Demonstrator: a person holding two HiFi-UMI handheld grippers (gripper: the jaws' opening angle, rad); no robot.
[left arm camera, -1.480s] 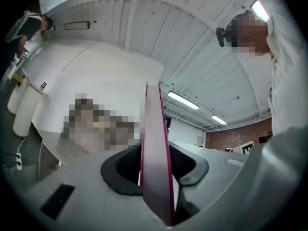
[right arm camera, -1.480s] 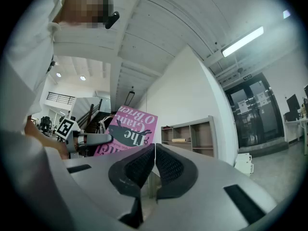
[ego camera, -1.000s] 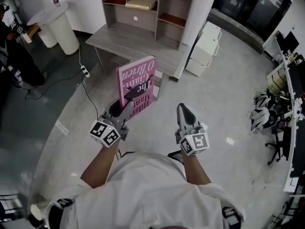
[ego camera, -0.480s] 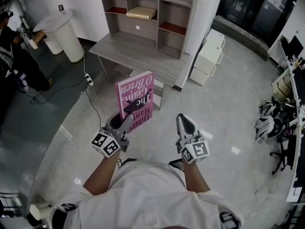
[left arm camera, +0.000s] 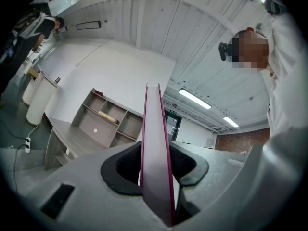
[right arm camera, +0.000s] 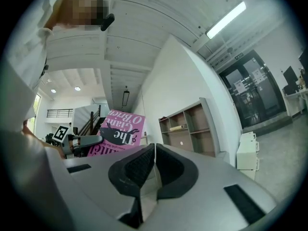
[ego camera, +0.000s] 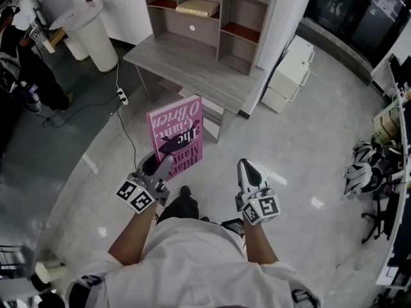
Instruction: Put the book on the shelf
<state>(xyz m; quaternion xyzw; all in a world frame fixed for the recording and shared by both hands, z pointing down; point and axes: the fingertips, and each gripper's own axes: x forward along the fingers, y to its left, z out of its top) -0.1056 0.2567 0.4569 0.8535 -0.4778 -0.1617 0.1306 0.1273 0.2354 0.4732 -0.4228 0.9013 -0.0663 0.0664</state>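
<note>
A pink book (ego camera: 177, 135) with dark lettering stands upright in front of me, and my left gripper (ego camera: 160, 163) is shut on its lower edge. In the left gripper view the book (left arm camera: 155, 143) shows edge-on between the two black pads (left arm camera: 126, 165). My right gripper (ego camera: 248, 167) hangs level to the right of the book, shut with nothing in it; its pads (right arm camera: 139, 166) meet. The wooden shelf unit (ego camera: 209, 11) stands on a grey desk (ego camera: 192, 66) ahead, some way beyond the book. It also appears in both gripper views: shelf unit (left arm camera: 103, 121), shelf unit (right arm camera: 188, 129).
A beige flat object (ego camera: 198, 6) lies in the shelf's top middle compartment. Left of the desk are a round white table (ego camera: 90, 27), a power strip with cable (ego camera: 121, 96) and a person (ego camera: 16, 56). A white cabinet (ego camera: 290, 69) stands right of the desk; helmets (ego camera: 361, 165) lie far right.
Both grippers have sunk a little, the book still clamped in the left. The book has drifted left in the head view. A dark shoe has come into view between the arms.
</note>
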